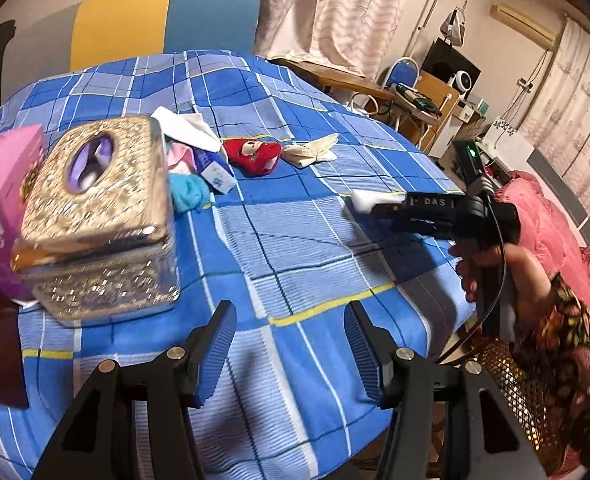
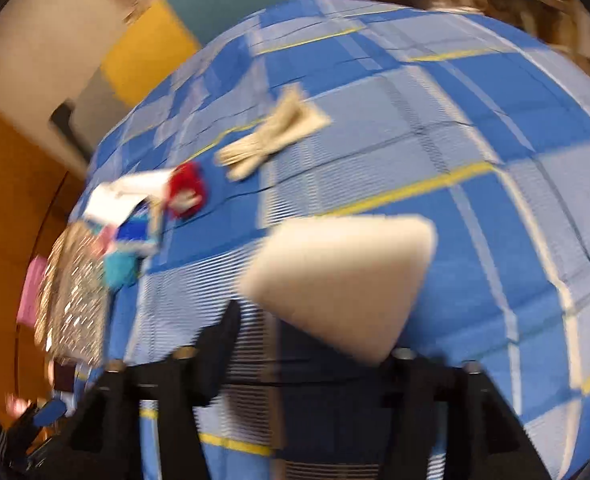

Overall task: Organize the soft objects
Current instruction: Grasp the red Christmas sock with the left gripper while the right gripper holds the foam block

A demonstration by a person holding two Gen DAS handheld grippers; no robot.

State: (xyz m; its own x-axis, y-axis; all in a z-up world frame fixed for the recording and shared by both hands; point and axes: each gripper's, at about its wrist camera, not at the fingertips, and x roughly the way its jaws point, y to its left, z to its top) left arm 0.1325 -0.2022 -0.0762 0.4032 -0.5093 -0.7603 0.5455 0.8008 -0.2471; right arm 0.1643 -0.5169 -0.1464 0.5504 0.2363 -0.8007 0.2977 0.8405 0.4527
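Observation:
My left gripper (image 1: 291,312) hangs open over the blue plaid tablecloth (image 1: 295,240), with nothing between its fingers. At the right of the left wrist view a hand carries my right gripper (image 1: 383,206), and a white sponge (image 1: 367,199) sticks out of its tip above the table. In the blurred right wrist view this sponge (image 2: 343,280) fills the gap between the fingers of the right gripper (image 2: 315,332). Farther back lie a red plush toy (image 1: 255,154), a cream glove (image 1: 315,150), a white cloth (image 1: 187,128), a pink cloth (image 1: 181,158) and a teal cloth (image 1: 189,192).
A glittery gold tissue box (image 1: 99,216) stands at the left, with a pink carton (image 1: 3,192) beside it. A small blue and white packet (image 1: 217,174) lies among the cloths. A gold mesh basket (image 1: 515,384) sits at the table's right edge. A chair back (image 1: 155,20) rises behind the table.

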